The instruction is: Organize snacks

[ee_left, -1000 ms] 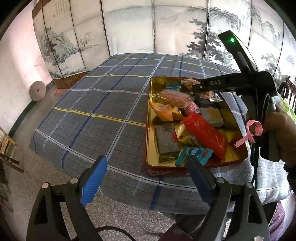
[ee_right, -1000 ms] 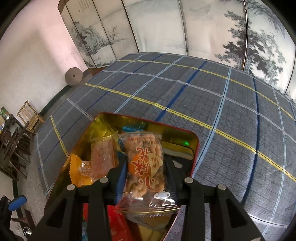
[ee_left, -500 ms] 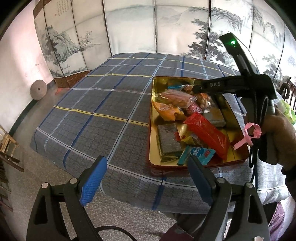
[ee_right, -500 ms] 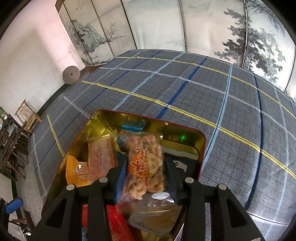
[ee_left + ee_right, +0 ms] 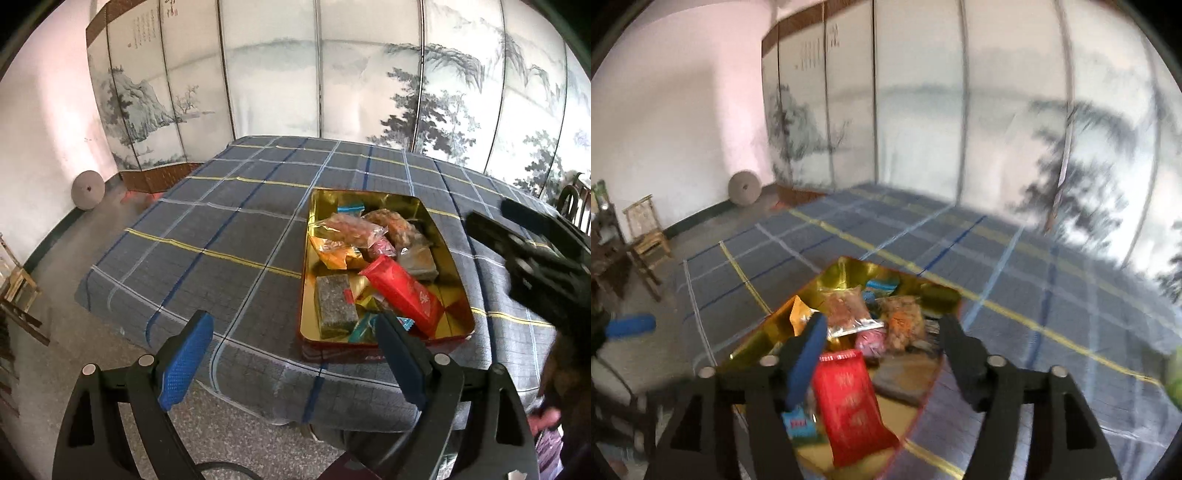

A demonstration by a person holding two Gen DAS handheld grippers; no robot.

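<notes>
A gold tin tray (image 5: pixel 458 280) (image 5: pixel 849 271) sits on the plaid tablecloth and holds several wrapped snacks. A clear bag of orange-labelled crackers (image 5: pixel 400 227) (image 5: pixel 903 321) lies in its far part, beside a clear bag of reddish snacks (image 5: pixel 347 230). A long red packet (image 5: pixel 402 291) (image 5: pixel 851 406) lies across the middle, and a dark block (image 5: pixel 334 304) lies at the front left. My left gripper (image 5: pixel 291 354) is open and empty, at the table's near edge. My right gripper (image 5: pixel 882 362) is open and empty, above the tray's near end; its body shows in the left wrist view (image 5: pixel 535 258).
The plaid cloth (image 5: pixel 221 229) covers the whole table. A painted folding screen (image 5: pixel 332 74) stands behind it. A round stone disc (image 5: pixel 88 189) leans on the left wall. Wooden chairs (image 5: pixel 646 240) stand on the floor at the left.
My right gripper has opened and let go of the cracker bag, which now lies in the tray. The gripper has pulled back and up. The left gripper moved back slightly.
</notes>
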